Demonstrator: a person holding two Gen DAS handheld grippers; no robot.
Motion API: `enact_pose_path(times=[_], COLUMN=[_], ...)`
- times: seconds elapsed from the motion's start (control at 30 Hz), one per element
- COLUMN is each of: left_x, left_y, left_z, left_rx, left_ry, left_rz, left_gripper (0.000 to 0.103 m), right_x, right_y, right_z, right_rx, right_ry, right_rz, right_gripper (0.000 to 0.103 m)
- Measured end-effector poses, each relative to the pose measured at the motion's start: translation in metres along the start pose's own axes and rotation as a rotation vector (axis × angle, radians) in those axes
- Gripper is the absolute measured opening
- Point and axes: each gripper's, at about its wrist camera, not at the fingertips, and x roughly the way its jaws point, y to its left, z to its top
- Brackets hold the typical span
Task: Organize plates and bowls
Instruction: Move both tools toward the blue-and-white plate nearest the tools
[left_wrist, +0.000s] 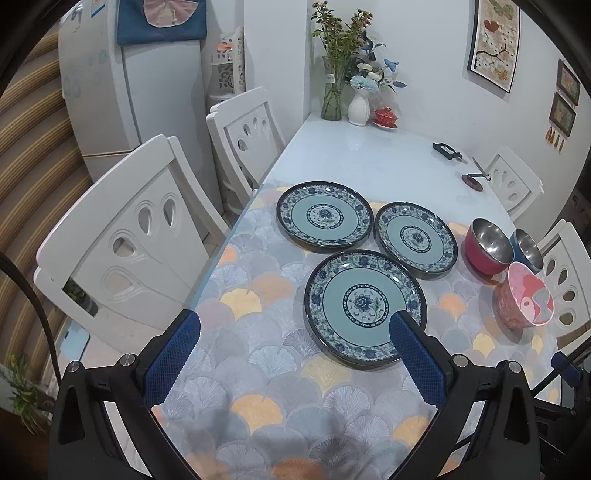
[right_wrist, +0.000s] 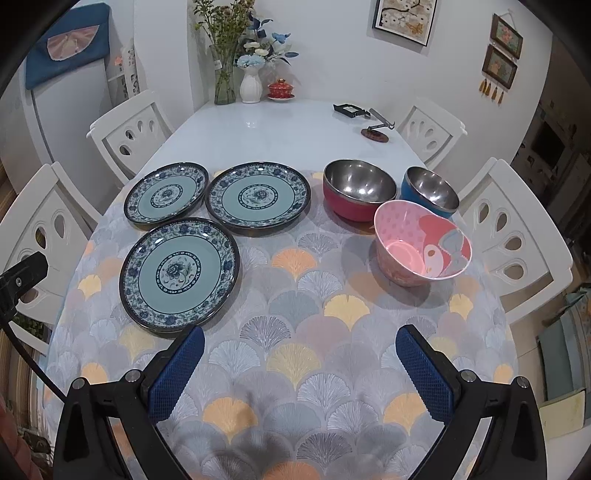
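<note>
- Left gripper (left_wrist: 295, 328) spread wide, empty, low in frame; right gripper (right_wrist: 300, 345) same.
- Three plates (right_wrist: 180, 272) left-centre, three bowls (right_wrist: 422, 246) right-centre, none stacked.
- Likely start: pinch nearest plate's rim, lift level, stack.

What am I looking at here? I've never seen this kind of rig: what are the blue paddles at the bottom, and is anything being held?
There is no robot. A person holds a two-finger gripper in each hand, and each carries a fisheye camera looking forward along its fingers. The blue paddles are those fingers.

One picture comes from the left gripper, the other from the right gripper. Both are open and hold nothing.

On the patterned tablecloth lie three blue floral plates, unstacked: the nearest plate and two behind it. To their right stand a red bowl, a blue bowl and a pink bowl. Vases stand at the far end.
</note>
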Motion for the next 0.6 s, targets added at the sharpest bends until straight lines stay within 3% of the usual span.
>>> enact_pose_path(times=[0.6], left_x=[0.024], left_y=[0.012], left_z=[0.024], left_rx=[-0.002], left_ry=[0.006], left_rz=[0.002], left_gripper=[0.102], right_x=[0.010], right_y=[0.000], right_z=[0.020], right_rx=[0.009], right_ry=[-0.009], right_rz=[0.015], right_gripper=[0.103])
